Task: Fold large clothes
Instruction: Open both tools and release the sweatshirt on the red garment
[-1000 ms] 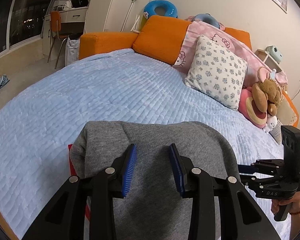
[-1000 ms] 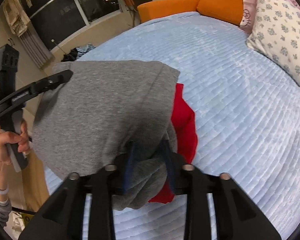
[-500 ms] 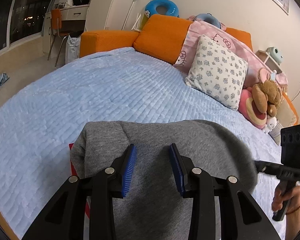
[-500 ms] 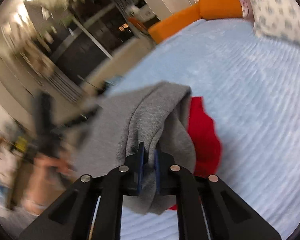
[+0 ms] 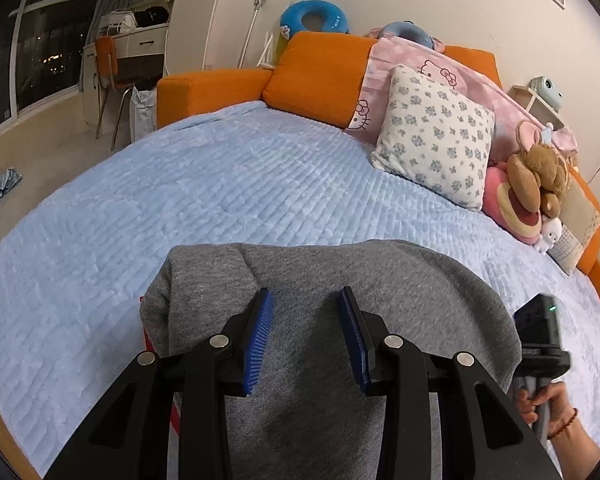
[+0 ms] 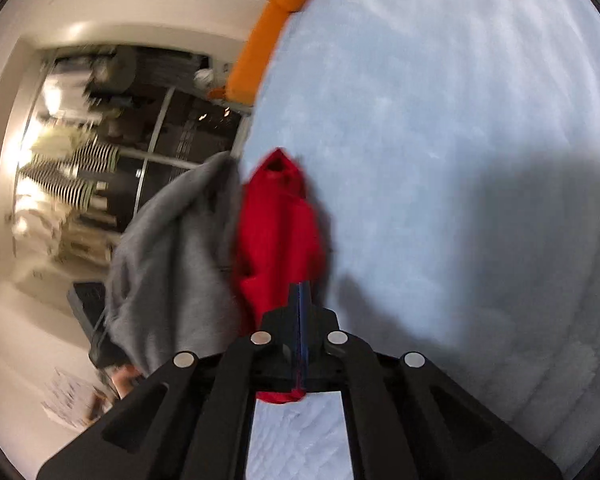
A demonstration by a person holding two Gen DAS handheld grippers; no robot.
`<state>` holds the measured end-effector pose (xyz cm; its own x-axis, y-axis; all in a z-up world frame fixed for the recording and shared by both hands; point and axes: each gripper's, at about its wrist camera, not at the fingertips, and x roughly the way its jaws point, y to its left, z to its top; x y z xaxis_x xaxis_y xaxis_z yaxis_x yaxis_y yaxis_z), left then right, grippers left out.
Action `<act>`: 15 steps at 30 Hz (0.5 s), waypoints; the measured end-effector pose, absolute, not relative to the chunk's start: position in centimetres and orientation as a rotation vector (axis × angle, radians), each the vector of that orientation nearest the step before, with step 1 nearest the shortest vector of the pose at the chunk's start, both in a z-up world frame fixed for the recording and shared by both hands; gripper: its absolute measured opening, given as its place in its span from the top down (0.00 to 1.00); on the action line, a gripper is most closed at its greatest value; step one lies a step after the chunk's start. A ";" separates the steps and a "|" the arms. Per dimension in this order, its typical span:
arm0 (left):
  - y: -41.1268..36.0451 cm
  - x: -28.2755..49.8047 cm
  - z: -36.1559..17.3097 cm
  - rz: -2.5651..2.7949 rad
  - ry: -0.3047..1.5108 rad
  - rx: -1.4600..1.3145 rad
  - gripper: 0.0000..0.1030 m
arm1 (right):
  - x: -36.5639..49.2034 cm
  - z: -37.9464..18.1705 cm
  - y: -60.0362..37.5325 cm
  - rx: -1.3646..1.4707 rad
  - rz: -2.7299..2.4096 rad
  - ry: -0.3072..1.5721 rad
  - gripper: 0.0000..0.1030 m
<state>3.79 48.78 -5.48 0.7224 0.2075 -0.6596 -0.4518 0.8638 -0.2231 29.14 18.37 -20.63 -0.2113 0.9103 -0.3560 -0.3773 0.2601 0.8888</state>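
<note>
The grey garment point(image 5: 332, 300), a large sweatshirt-like piece, lies folded on the near part of the bed point(image 5: 220, 192), its far fold edge running across the left wrist view from 9 to 3 o'clock. A red garment point(image 6: 280, 236) lies under it; only a thin red strip shows at the grey piece's 8 o'clock edge in the left wrist view, while the right wrist view, which is blurred, shows it as a long red bundle beside the grey cloth at its 9 o'clock. My left claw point(image 5: 306, 340) hangs over the grey garment with its blue pads spread and nothing gripped between them; whether its tips touch the fabric I cannot tell. My right claw point(image 6: 300, 300) has its pads pressed together after just closing, with red fabric directly behind and below them; the blur does not let me tell whether cloth is pinched. In the left wrist view my right hand point(image 5: 556, 412), wearing a bead bracelet, grips that claw's handle at 4 o'clock, off the garment's right edge. Farther out, at 1 o'clock on the light-blue quilted bed, stand a floral pillow point(image 5: 436, 140), a pink cartoon-cat blanket point(image 5: 404, 64) over the orange backrest point(image 5: 320, 76), and plush toys point(image 5: 536, 184) at 2 o'clock.
</note>
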 end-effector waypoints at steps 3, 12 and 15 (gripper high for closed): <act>48.9 3.3 -5.1 0.367 0.657 -0.423 0.61 | 27.3 -15.1 19.0 0.478 1.381 1.163 0.96; 42.3 -0.4 -2.5 0.293 0.577 -0.380 0.34 | 19.4 -6.4 22.8 0.110 1.465 0.942 0.64; 41.2 -0.3 -3.8 0.310 0.629 -0.333 0.33 | 20.0 -7.8 23.5 0.096 1.391 0.985 0.72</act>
<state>-0.27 41.21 -3.84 0.7660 0.1800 -0.6172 -0.3795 0.9014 -0.2082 20.01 23.54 -7.81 -0.1328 0.8440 -0.5197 -0.7705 0.2419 0.5898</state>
